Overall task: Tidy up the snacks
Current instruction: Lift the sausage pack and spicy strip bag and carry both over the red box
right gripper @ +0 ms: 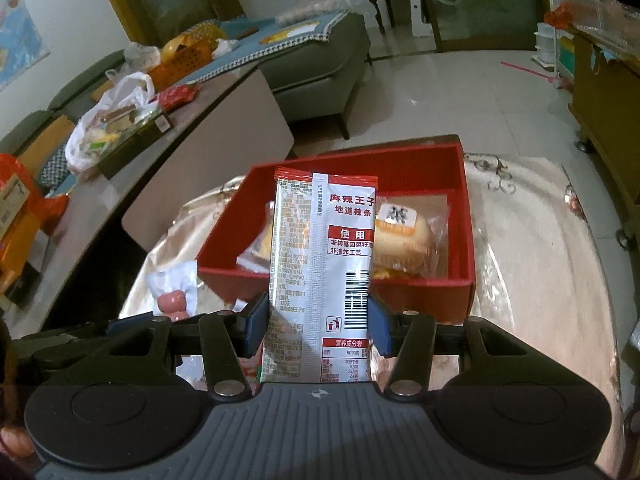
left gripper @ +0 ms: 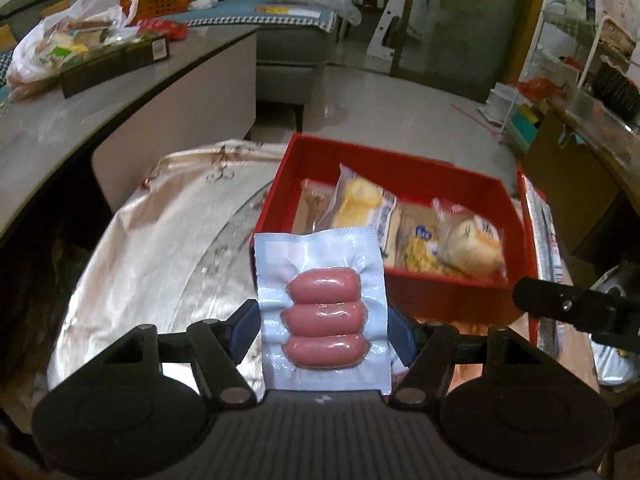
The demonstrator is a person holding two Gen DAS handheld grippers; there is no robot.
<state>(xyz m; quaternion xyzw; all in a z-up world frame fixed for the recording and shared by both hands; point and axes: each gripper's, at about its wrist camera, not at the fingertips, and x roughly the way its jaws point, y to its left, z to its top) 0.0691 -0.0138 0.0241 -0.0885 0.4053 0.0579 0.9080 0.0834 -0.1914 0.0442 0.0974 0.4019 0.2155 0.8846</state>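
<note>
Right now your left hand-held gripper (left gripper: 323, 322) pinches a vacuum pack of three sausages (left gripper: 325, 314) by its side edges, so the pack stands flat and clear of the surface, just short of the red box (left gripper: 394, 168) at 12 o'clock. Your right hand-held gripper (right gripper: 319, 318) clamps a spicy strip packet (right gripper: 322, 264) the same way, upright before the box. Wrapped cakes (left gripper: 474, 246) already fill the box's 3 o'clock side; the freer room looks to lie at 9 o'clock. The box sits on a glossy round surface (right gripper: 532, 260).
</note>
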